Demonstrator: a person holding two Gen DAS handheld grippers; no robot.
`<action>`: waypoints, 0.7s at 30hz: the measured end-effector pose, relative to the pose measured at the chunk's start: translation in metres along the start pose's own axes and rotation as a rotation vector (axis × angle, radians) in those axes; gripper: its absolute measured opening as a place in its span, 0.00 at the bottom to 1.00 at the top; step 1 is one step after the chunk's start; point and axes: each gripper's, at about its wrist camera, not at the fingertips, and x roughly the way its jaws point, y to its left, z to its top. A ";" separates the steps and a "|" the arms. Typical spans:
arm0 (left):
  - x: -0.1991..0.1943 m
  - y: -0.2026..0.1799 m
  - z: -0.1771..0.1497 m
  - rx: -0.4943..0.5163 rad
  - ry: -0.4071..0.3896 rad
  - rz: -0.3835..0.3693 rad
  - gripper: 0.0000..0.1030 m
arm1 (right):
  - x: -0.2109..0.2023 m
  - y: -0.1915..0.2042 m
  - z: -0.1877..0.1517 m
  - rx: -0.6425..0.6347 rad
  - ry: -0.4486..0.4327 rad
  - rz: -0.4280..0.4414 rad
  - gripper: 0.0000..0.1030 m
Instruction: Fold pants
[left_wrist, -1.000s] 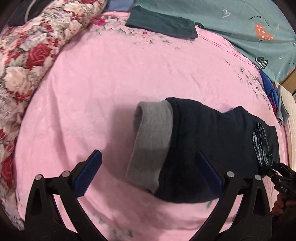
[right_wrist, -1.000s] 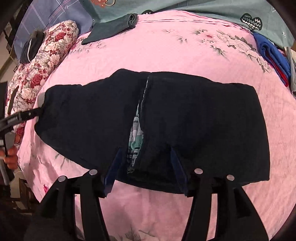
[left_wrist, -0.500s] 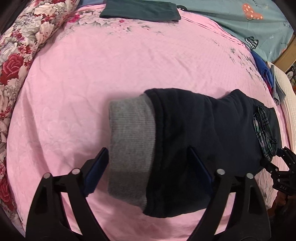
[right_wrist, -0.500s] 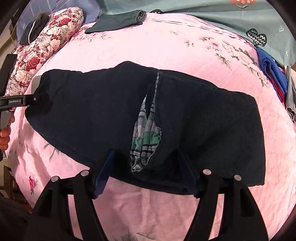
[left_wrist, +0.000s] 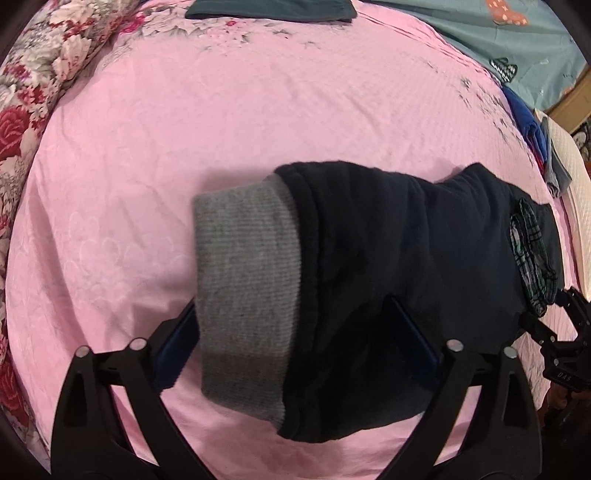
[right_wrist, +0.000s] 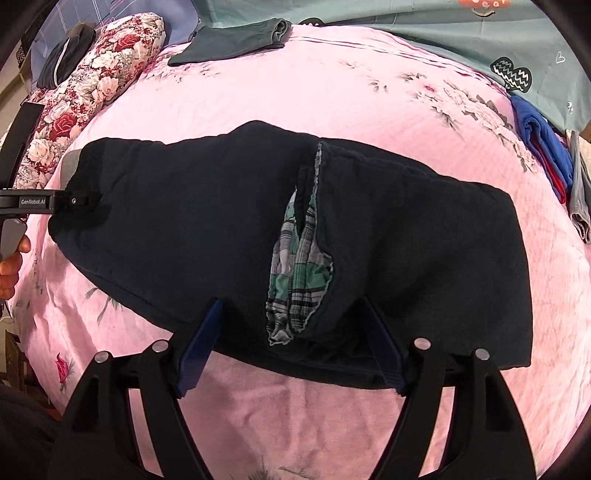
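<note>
Looking down both wrist views, I see the pants (right_wrist: 406, 236) lying flat on the bed (left_wrist: 184, 129), dark fleecy fabric with a grey ribbed cuff (left_wrist: 247, 295) at one end and a plaid lining (right_wrist: 299, 273) showing at the waist opening. The cuff hides one pad of the left tongs (left_wrist: 295, 343); its jaws stand wide, straddling the cuff end, pads not pressing. The right tongs (right_wrist: 295, 347) have just been opening; their jaws straddle the waist edge with fabric between them, ungripped. The person's hand (right_wrist: 13, 266) is cut off at the frame edge. The bed cover is pink, lightly quilted, with floral print. A floral pillow (right_wrist: 96, 88), folded dark cloth (right_wrist: 236, 44) and stacked blue clothes (right_wrist: 543, 147) lie along the bed's margins.
</note>
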 end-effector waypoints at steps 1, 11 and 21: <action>0.001 -0.001 -0.001 0.006 -0.005 0.000 0.98 | 0.000 0.000 0.000 0.000 0.000 0.000 0.77; -0.008 0.006 -0.003 0.026 -0.026 -0.064 0.88 | 0.003 0.003 0.002 0.023 -0.005 -0.011 0.85; -0.031 0.026 -0.007 -0.046 -0.029 -0.199 0.47 | 0.004 0.007 0.000 0.033 -0.022 -0.041 0.87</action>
